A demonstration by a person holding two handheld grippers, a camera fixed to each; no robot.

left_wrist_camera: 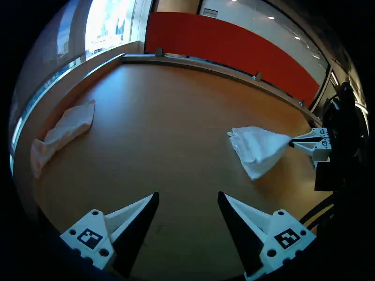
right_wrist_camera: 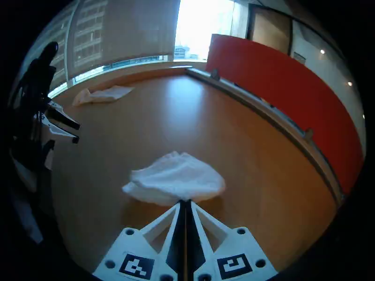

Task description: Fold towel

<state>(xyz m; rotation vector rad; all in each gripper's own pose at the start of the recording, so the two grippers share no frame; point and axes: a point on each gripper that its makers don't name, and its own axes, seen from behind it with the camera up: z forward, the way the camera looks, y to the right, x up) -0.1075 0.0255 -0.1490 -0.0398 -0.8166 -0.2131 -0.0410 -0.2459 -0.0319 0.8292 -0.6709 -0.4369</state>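
Note:
A crumpled white towel (right_wrist_camera: 176,180) lies bunched on the wooden table (right_wrist_camera: 187,117), and my right gripper (right_wrist_camera: 184,202) is shut on its near edge. The left gripper view has the same towel (left_wrist_camera: 258,147) at mid right, drawn to a point where the right gripper (left_wrist_camera: 291,141) pinches it. My left gripper (left_wrist_camera: 187,196) hovers open over bare wood near the front, well left of that towel, nothing between its fingers. It appears at the left edge in the right gripper view as the left gripper (right_wrist_camera: 75,132), open.
A second white towel (left_wrist_camera: 63,133) lies crumpled by the window ledge, also seen far back as the second towel (right_wrist_camera: 101,95). A red wall panel (left_wrist_camera: 234,47) and a raised rail border the table's far side. Dark equipment (left_wrist_camera: 344,131) stands at the right.

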